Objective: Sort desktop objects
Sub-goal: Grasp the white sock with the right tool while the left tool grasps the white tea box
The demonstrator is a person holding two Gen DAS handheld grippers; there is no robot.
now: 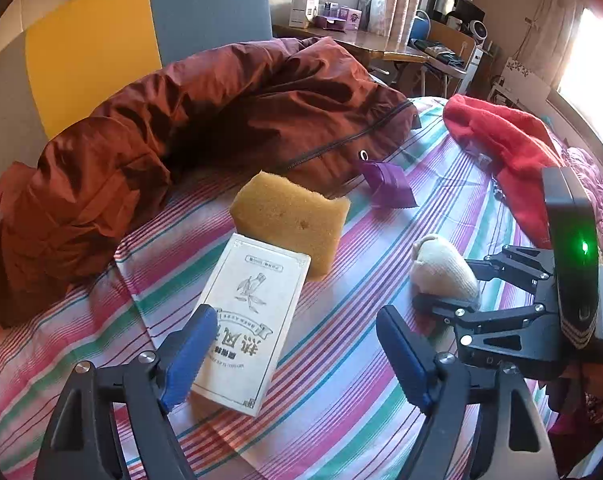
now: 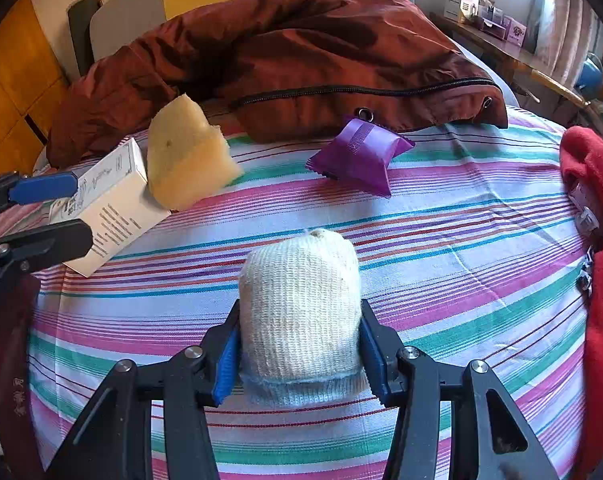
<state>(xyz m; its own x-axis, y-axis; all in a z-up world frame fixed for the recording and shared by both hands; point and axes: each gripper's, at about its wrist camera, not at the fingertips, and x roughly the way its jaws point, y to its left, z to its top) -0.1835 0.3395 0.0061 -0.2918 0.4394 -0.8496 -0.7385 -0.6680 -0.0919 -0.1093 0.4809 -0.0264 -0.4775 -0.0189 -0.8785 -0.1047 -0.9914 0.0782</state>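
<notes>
A rolled cream knit sock (image 2: 299, 312) lies on the striped cloth; my right gripper (image 2: 299, 354) is shut on its near end. The sock also shows in the left wrist view (image 1: 443, 270). My left gripper (image 1: 297, 354) is open, its left finger over the near end of a white printed box (image 1: 253, 320), which also shows in the right wrist view (image 2: 109, 216). A yellow sponge (image 1: 291, 220) leans on the far end of the box. A purple packet (image 2: 359, 158) lies beyond the sock.
A rust-brown jacket (image 1: 205, 120) is heaped along the far side of the striped cloth (image 2: 461, 248). A red garment (image 2: 597, 240) lies at the right edge. A desk with boxes (image 1: 325, 12) stands behind.
</notes>
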